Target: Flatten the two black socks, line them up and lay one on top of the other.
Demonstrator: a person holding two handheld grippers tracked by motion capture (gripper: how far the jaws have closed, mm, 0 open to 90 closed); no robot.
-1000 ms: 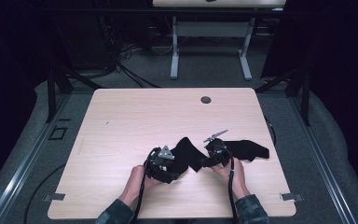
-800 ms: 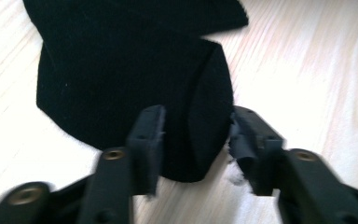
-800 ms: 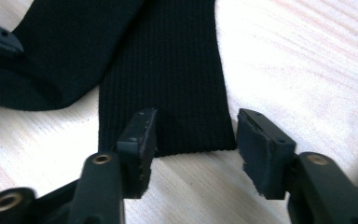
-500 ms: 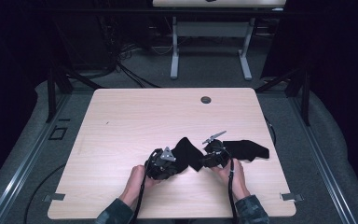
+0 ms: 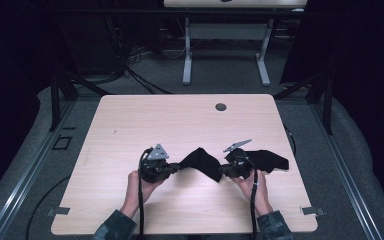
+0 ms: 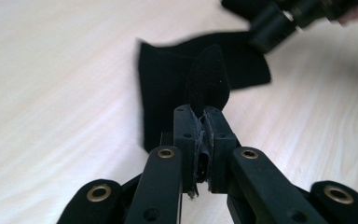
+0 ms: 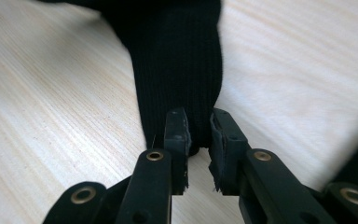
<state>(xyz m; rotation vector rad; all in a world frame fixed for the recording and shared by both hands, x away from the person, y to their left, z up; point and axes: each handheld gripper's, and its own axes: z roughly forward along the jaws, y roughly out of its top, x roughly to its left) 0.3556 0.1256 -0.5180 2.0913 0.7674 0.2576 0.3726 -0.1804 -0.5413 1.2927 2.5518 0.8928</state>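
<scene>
Both grippers clamped on the black knit cloth (image 5: 200,162): left gripper (image 5: 172,168) pinches 1 corner, right gripper (image 5: 223,171) the other. Cloth's long axis spans between them, sagging mid-span; rest trails right.

No legible text or labels anywhere

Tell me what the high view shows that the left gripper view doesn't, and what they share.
High view alone: the whole table with a round grommet, and both of the person's hands.

Left gripper view alone: the left hand-held gripper close up, jaws pinched on a fold of the black cloth, having just been closing.

Both: the cloth on the wooden tabletop and the right hand-held gripper beyond it.
</scene>
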